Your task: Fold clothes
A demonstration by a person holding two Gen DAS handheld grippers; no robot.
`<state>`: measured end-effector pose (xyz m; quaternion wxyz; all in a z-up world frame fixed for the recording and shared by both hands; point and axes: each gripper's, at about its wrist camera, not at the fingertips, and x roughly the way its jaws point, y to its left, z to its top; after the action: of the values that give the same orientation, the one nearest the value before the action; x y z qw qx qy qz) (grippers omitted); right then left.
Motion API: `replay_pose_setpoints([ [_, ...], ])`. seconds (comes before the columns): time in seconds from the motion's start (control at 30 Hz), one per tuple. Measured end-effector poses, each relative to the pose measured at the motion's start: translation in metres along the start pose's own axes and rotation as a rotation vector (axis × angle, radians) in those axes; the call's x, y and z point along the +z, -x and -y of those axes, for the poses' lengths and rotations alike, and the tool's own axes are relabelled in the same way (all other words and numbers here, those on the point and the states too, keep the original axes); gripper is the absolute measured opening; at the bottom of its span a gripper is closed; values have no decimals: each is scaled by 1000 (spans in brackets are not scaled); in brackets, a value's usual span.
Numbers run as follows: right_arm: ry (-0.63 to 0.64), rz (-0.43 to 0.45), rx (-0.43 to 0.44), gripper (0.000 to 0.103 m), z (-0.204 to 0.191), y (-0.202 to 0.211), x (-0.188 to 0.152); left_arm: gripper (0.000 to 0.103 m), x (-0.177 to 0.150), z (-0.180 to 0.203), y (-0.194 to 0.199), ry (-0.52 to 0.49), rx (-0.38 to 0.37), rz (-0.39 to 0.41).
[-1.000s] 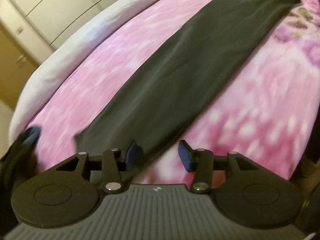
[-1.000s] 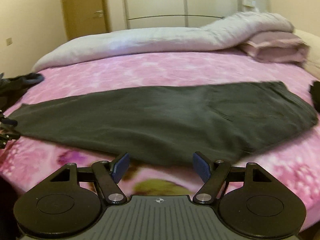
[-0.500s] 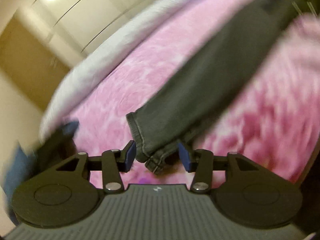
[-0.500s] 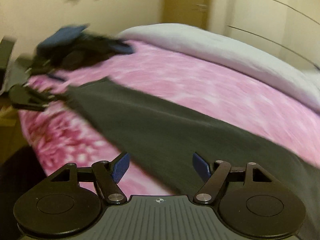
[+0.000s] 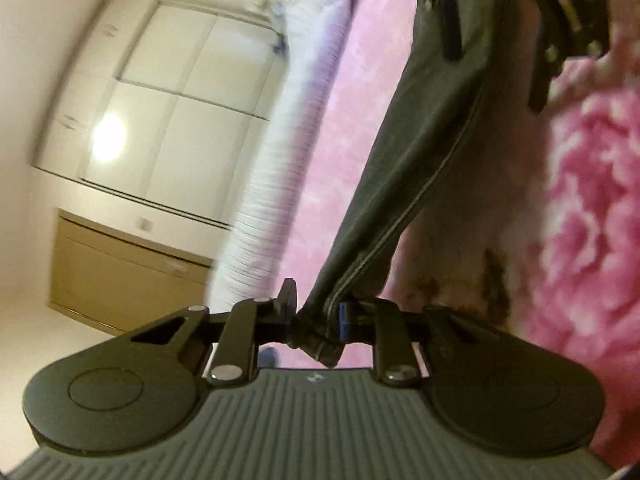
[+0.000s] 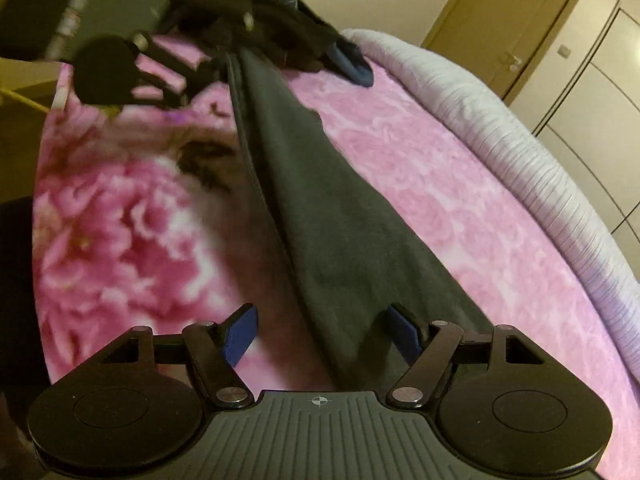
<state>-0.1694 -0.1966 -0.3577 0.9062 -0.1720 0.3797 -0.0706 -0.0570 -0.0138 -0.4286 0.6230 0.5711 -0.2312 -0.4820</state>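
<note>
Dark grey trousers (image 5: 400, 200) lie stretched lengthwise over the pink flowered bedspread (image 6: 120, 240). My left gripper (image 5: 316, 312) has the bunched hem of a trouser leg between its pads; its jaws are closing and press on the cloth. In the right wrist view the same left gripper (image 6: 218, 68) shows at the far end of the trousers (image 6: 320, 220). My right gripper (image 6: 322, 320) hovers low over the trousers with its blue pads wide open, the cloth running between them untouched. It also appears blurred at the top of the left wrist view, as the right gripper (image 5: 560, 20).
A pile of dark and blue clothes (image 6: 300, 32) lies beyond the hem on the bed. A rolled grey duvet (image 6: 500, 140) runs along the far side. White wardrobe doors (image 5: 180, 100) and a wooden door (image 6: 512, 12) stand behind.
My left gripper rolled and shut onto the trouser hem, lifting it a little. My right gripper swept along the trousers toward the hem end and rolled, staying open.
</note>
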Motion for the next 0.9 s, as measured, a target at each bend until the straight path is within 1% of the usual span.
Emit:
replay_pose_setpoints([
  [0.07, -25, -13, 47, 74, 3, -1, -3, 17, -3, 24, 3, -44, -129, -59],
  [0.1, -33, -32, 64, 74, 3, -4, -5, 16, -7, 34, 3, -38, -185, -67],
  [0.13, -33, -41, 62, 74, 1, -5, -8, 13, -10, 40, 4, -15, -201, -67],
  [0.2, -13, -32, 44, 74, -3, -2, -10, 13, -11, 44, 6, 28, -180, -70],
  [0.33, 29, -27, 17, 74, -9, -3, -6, 17, -12, 28, -3, 111, -191, -89],
  [0.37, 42, -24, 12, 74, -11, -5, -4, 19, -13, 25, -6, 124, -195, -92],
  [0.4, 54, -20, 8, 74, -14, -6, -3, 24, -13, 21, -10, 146, -205, -99],
  [0.43, 67, -17, 3, 74, -16, -7, -1, 27, -14, 18, -15, 172, -215, -108],
  [0.5, 90, -11, -7, 74, -21, -8, 1, 34, -20, 7, -23, 243, -241, -123],
  [0.57, 117, -1, -15, 74, -27, -8, 4, 37, -21, -3, -23, 294, -265, -134],
  [0.67, 177, 31, -18, 74, -37, -7, 12, 38, -31, -9, -6, 291, -256, -179],
  [0.73, 229, 56, -6, 74, -48, -8, 18, 38, -41, -10, 6, 294, -228, -221],
  [0.77, 255, 66, 3, 74, -55, -10, 21, 38, -46, -13, 7, 314, -219, -242],
  [0.8, 282, 75, 4, 74, -62, -13, 25, 38, -51, -17, 9, 354, -217, -261],
  [0.83, 307, 90, 0, 74, -69, -16, 29, 38, -57, -23, 13, 415, -224, -276],
  [0.9, 356, 115, -14, 74, -81, -25, 37, 38, -67, -36, 20, 576, -264, -288],
])
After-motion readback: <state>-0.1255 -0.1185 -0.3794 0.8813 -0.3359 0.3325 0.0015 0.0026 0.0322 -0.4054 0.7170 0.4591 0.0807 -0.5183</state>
